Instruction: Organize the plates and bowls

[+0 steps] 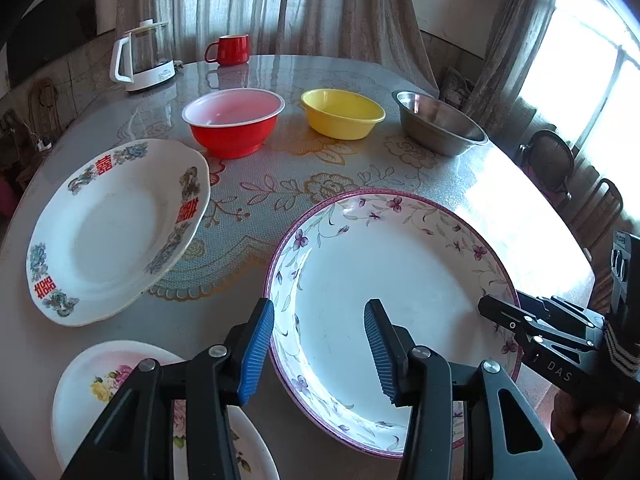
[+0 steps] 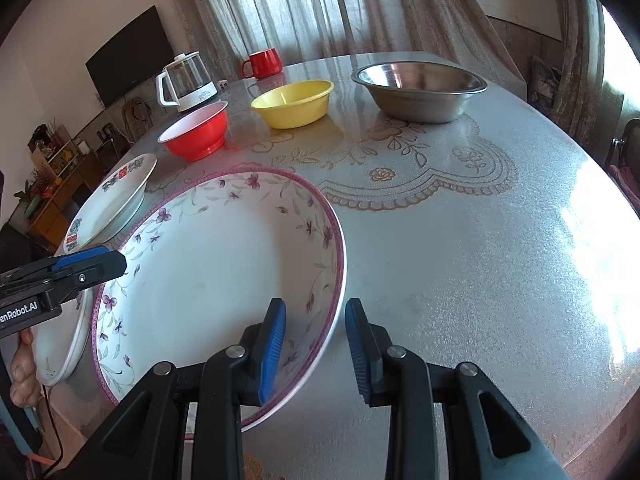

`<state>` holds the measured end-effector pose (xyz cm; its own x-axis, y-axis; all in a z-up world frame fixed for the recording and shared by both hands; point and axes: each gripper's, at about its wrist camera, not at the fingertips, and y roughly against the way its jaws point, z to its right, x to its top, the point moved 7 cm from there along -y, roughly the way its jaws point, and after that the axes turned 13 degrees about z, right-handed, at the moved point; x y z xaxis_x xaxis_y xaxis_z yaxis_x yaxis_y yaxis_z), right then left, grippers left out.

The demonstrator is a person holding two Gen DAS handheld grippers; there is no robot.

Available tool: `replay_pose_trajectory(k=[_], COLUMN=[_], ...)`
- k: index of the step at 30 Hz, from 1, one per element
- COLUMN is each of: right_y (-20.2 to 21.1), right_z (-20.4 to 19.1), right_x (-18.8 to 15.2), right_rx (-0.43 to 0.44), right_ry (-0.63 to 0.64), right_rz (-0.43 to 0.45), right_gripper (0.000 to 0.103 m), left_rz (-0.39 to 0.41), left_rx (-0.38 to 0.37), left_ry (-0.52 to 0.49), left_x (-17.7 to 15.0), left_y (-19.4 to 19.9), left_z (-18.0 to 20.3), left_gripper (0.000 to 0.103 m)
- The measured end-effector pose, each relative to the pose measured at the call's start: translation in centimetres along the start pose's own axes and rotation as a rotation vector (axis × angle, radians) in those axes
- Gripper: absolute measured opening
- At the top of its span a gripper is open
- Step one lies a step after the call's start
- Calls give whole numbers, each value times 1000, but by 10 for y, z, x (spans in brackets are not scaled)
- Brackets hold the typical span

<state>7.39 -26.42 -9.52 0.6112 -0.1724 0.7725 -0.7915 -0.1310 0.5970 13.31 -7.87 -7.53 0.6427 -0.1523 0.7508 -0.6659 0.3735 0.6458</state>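
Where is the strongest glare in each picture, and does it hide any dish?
Left wrist view: the window is blown out and glare washes the table on the right, beside the purple-flowered plate. Right wrist view: a white patch burns the table's right edge. No dish is hidden; fisheye bends both.

Purple-flowered plate (image 1: 400, 280) tilted off table, rims straddled.

"DAS" is printed in pale letters on the black body of the right gripper (image 1: 505, 317). The cut-off wording "enRobot.AI" is read on the left gripper (image 2: 105, 264), and red double-happiness characters are painted on the rim of the white plate (image 1: 108, 232).
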Motion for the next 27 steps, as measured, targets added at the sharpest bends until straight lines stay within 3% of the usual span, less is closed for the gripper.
replay_pose_trajectory(k=[4,8,13,27], right_y=[0,-1,-1,-2], right_z=[-3,-4,-6,-6], right_x=[0,-1,-1,0], right_rx=[12,14,15,45], right_ry=[37,73,100,120], right_rz=[-6,-8,-4,-1], right_gripper=[31,32,32,32], left_rz=[-18,-27,-26,-116], left_rx=[-15,-77,-141,-118], left_ry=[-19,-64,-48,-62], left_x=[5,11,22,-2], left_y=[-7,-13,-10,-12], left_z=[0,6,-2,-12], left_gripper=[47,44,44,44])
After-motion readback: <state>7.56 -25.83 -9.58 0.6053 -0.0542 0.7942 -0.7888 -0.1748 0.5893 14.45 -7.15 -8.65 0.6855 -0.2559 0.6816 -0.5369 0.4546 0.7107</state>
